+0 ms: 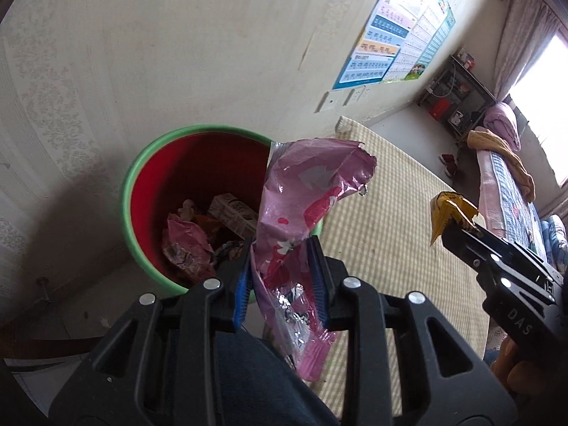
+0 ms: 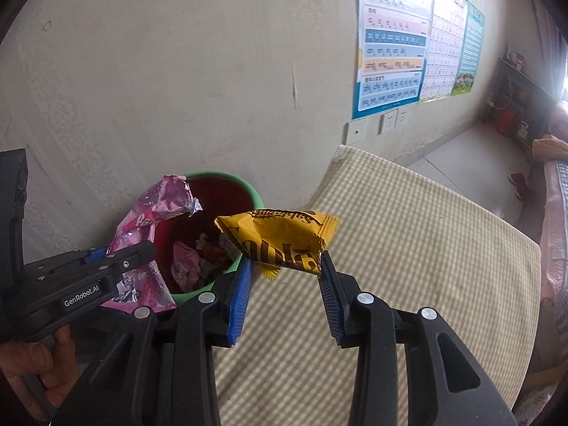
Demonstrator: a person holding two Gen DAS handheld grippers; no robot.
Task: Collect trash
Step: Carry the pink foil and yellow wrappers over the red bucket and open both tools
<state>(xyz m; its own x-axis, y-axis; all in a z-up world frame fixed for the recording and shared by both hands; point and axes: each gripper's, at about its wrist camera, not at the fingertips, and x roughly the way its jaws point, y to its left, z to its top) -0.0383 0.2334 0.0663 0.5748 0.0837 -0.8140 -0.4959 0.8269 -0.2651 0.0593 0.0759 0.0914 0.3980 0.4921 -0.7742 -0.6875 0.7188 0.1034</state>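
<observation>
My left gripper (image 1: 282, 245) is shut on a crumpled pink foil wrapper (image 1: 305, 191), which stands up between the blue pads at the right rim of the bin. The bin (image 1: 142, 163) is red inside with a green rim and holds several wrappers and a small carton. In the right wrist view my right gripper (image 2: 285, 264) is shut on a yellow snack packet (image 2: 277, 238), held just right of the bin (image 2: 248, 186) over the edge of the checked table. Each gripper shows in the other's view: the right gripper (image 1: 451, 220) with the yellow packet (image 1: 448, 210), the left gripper (image 2: 142, 248) with the pink wrapper (image 2: 156, 200).
A table with a yellow checked cloth (image 2: 408, 248) runs to the right of the bin. The wall (image 1: 177, 53) stands close behind the bin, with posters (image 2: 394, 42) and sockets (image 2: 390, 120). A bed (image 1: 504, 191) and a shelf (image 1: 454, 99) lie farther right. A hand (image 2: 39, 365) holds the left gripper.
</observation>
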